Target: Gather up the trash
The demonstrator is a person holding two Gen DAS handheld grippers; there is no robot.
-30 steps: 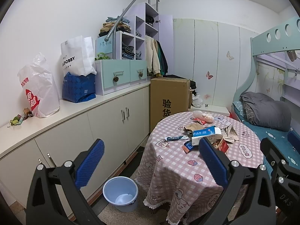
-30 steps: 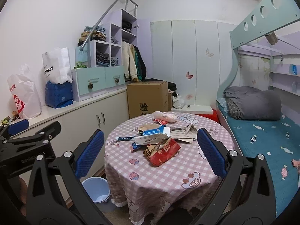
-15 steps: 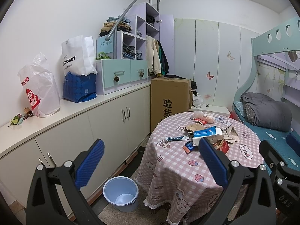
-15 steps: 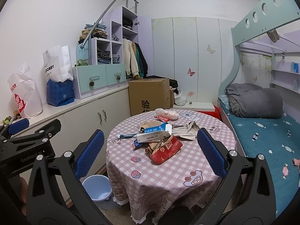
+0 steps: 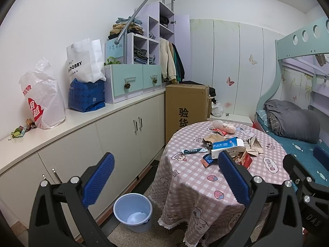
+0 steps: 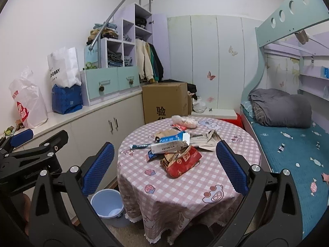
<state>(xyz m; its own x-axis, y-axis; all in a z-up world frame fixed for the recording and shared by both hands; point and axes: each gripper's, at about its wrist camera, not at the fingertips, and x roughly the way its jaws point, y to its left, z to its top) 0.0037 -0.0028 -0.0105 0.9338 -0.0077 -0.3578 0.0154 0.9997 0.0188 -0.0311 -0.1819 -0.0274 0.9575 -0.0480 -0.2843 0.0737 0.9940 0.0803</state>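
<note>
A round table with a pink checked cloth (image 5: 197,177) (image 6: 185,187) holds a heap of trash: a red wrapper (image 6: 183,161), a blue and white carton (image 5: 227,146) (image 6: 171,142), a toothpaste tube (image 6: 141,145), brown paper (image 5: 213,138) and a pink bag (image 6: 185,121). A light blue bucket (image 5: 133,212) (image 6: 107,205) stands on the floor left of the table. My left gripper (image 5: 166,175) is open and empty, short of the table. My right gripper (image 6: 164,164) is open and empty, just short of the table's near edge.
A long white cabinet (image 5: 82,140) runs along the left wall with bags (image 5: 41,96) on top. A tall cardboard box (image 5: 185,107) stands behind the table. A bunk bed with a grey quilt (image 6: 281,107) fills the right side.
Both grippers have moved a little closer to the table, and the right one has turned slightly left. Both stay open and empty.
</note>
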